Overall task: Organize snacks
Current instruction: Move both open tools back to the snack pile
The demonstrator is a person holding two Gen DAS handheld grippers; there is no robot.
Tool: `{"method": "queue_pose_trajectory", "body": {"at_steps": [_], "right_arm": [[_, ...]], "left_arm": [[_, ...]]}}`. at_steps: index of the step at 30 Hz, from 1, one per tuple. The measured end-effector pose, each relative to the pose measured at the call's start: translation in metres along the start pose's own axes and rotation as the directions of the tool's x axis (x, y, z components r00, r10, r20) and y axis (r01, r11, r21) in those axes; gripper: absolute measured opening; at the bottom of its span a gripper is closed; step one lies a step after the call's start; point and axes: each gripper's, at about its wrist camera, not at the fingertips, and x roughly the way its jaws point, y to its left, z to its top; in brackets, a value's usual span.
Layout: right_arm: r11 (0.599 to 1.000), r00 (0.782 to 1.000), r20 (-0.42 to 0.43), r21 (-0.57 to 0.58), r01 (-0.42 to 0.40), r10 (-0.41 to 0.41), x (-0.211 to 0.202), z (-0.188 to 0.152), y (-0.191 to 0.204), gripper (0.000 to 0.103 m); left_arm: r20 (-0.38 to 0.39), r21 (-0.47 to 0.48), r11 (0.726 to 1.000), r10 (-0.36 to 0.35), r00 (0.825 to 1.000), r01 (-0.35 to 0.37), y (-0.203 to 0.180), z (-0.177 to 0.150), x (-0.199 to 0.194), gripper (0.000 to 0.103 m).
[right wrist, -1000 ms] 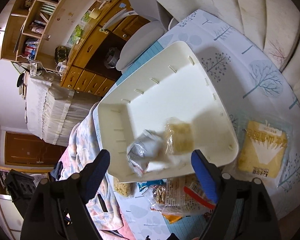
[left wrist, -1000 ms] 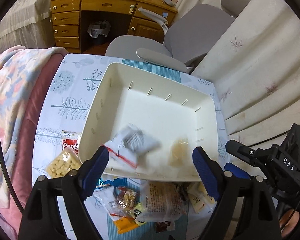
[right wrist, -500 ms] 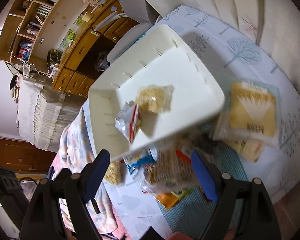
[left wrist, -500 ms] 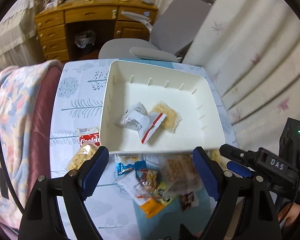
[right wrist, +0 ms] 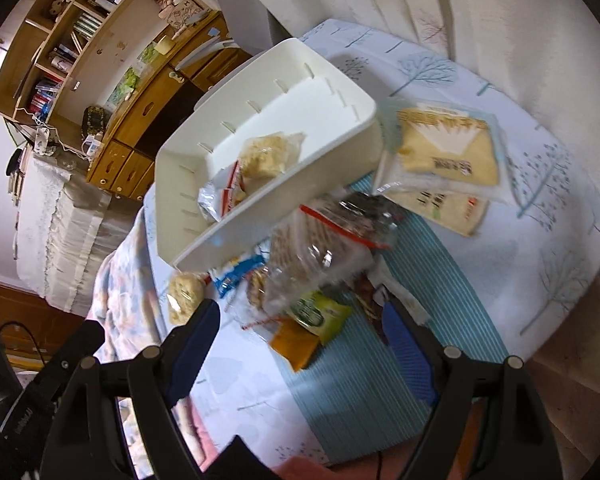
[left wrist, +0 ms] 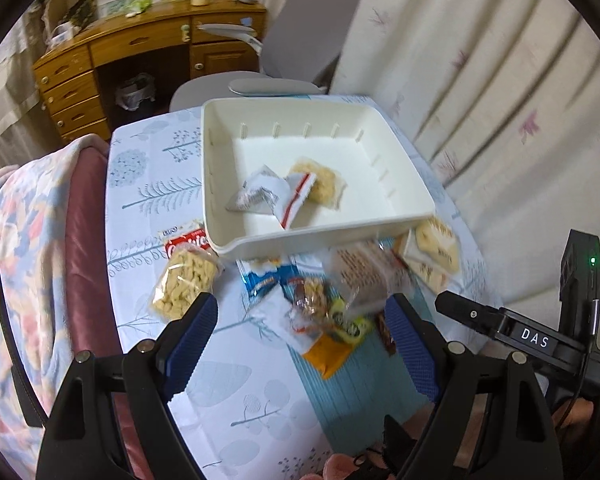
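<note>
A white bin [left wrist: 396,184] stands on the table and holds a silver packet [left wrist: 256,196] and a pale cracker pack [left wrist: 320,180]; the bin also shows in the right wrist view [right wrist: 300,192]. A pile of loose snack bags [left wrist: 328,304] lies in front of it, with an orange packet [right wrist: 294,344] and a green one [right wrist: 320,314]. Yellow packs [right wrist: 446,152] lie to the right of the bin. My left gripper [left wrist: 302,344] is open and empty above the pile. My right gripper [right wrist: 300,344] is open and empty, also above the pile.
A bag of pale puffed snacks [left wrist: 184,284] and a red cookie pack [left wrist: 186,242] lie left of the bin. A blanket-covered sofa edge [left wrist: 28,240] borders the table on the left. A grey chair [left wrist: 300,40] and wooden desk [left wrist: 140,48] stand beyond.
Both grippers have pulled back from the bin toward the near table edge. The silver packet and the cracker pack, falling a second ago, now lie still in the bin.
</note>
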Motion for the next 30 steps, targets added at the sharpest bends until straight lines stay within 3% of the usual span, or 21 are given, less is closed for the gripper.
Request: {"method": "queue_pose_trajectory", "body": {"at_steps": [9,17,23,30], "right_arm": [[0.99,0.99,0.093,-0.089,0.112,-0.104,-0.004,-0.035,-0.009,0.084],[0.952,0.969,0.143,-0.207,0.227,-0.2,0.004,-0.055,-0.013,0.084],[0.929,0.963,0.11,-0.256,0.267,-0.246,0.021,-0.06,-0.02,0.084],[0.905,0.958,0.045,-0.318,0.282,-0.283,0.048,-0.057,-0.027,0.084]], "left_arm": [[-0.115,0.088,0.996,-0.017,0.993,0.027,-0.008,-0.022,0.025,0.085],[-0.238,0.05,0.998,-0.02,0.971,0.033,-0.004,-0.029,0.063,0.085],[-0.366,-0.053,0.999,-0.03,0.93,0.011,0.008,-0.038,0.101,0.085],[-0.458,-0.149,0.988,-0.028,0.888,-0.046,0.016,-0.042,0.141,0.085]]}}
